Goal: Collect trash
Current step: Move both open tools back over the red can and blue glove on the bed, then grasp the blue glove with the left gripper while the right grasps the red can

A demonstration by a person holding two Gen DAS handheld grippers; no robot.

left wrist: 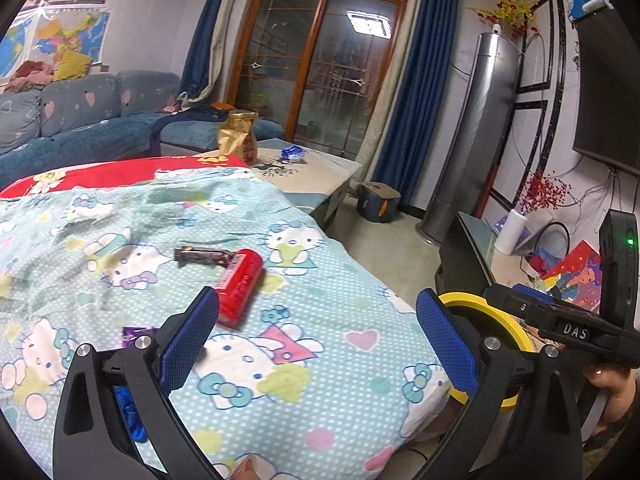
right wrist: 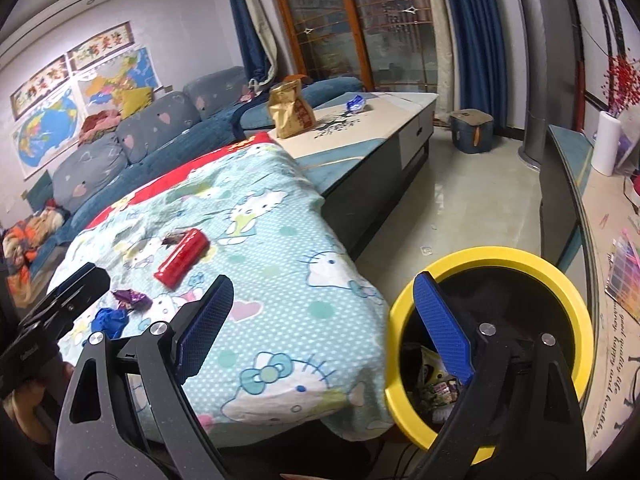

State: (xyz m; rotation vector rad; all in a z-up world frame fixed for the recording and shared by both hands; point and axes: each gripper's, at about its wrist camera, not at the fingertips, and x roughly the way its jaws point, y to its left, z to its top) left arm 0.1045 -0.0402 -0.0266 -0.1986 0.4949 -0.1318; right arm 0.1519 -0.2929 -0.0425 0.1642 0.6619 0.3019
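Hovering with both grippers empty, jaws wide: left gripper [left wrist: 316, 336] nearer the red packet [left wrist: 239, 291], lying just ahead-left on the blanket [left wrist: 320, 360], long axis diagonal; right gripper [right wrist: 324, 320] over yellow-rimmed bin [right wrist: 576, 304].

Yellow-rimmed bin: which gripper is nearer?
Right. The right gripper hangs open at the yellow-rimmed bin, one finger over its mouth; the left gripper is over the blanket beside it.
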